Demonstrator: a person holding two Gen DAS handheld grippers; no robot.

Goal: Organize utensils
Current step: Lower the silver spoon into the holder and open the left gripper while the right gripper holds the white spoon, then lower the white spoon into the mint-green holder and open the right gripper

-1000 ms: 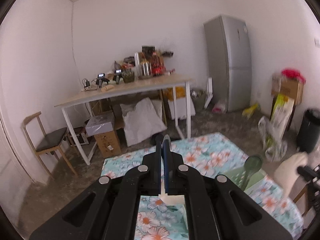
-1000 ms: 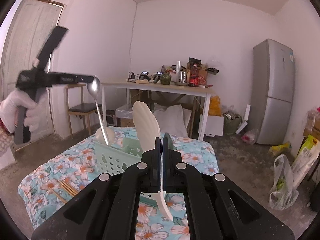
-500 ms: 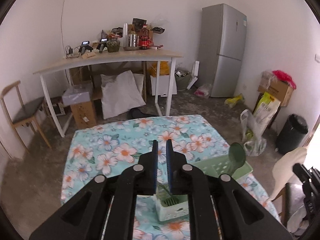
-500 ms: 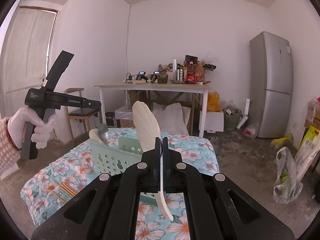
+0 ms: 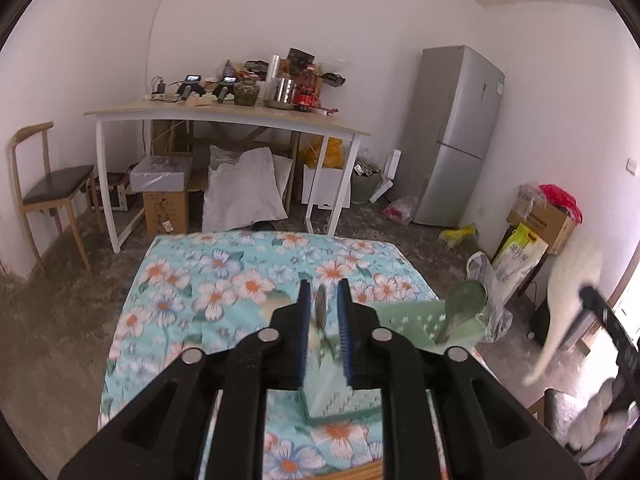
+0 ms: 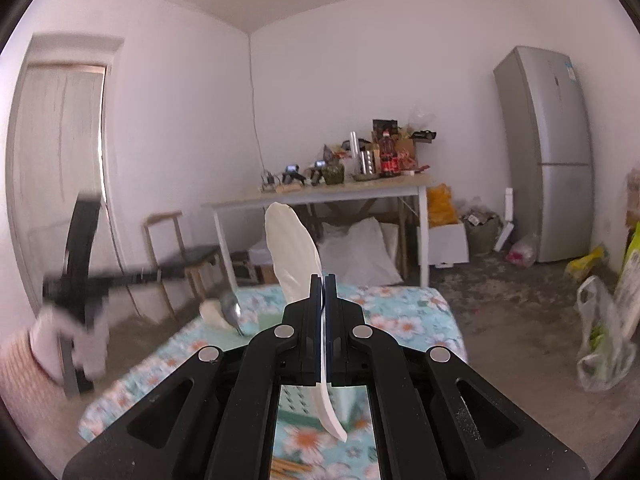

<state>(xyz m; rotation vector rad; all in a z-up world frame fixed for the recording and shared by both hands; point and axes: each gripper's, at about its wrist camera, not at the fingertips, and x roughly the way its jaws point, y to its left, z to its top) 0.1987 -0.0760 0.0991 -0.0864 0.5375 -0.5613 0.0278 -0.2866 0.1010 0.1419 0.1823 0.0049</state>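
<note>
The left gripper (image 5: 323, 308) hangs over the pale green perforated plastic utensil basket (image 5: 404, 314) on the floral-clothed tabletop (image 5: 208, 280). Its fingers have just been opening, and the shiny metal spoon (image 5: 320, 312) stands loose between them, seemingly already dropped into the basket. Spread them wider and lift straight up so the pads don't drag it out. The right gripper (image 6: 323, 300), at the basket's 4 o'clock, is clamped on the white plastic rice paddle (image 6: 292, 256); bring it in only once the left is clear.
</note>
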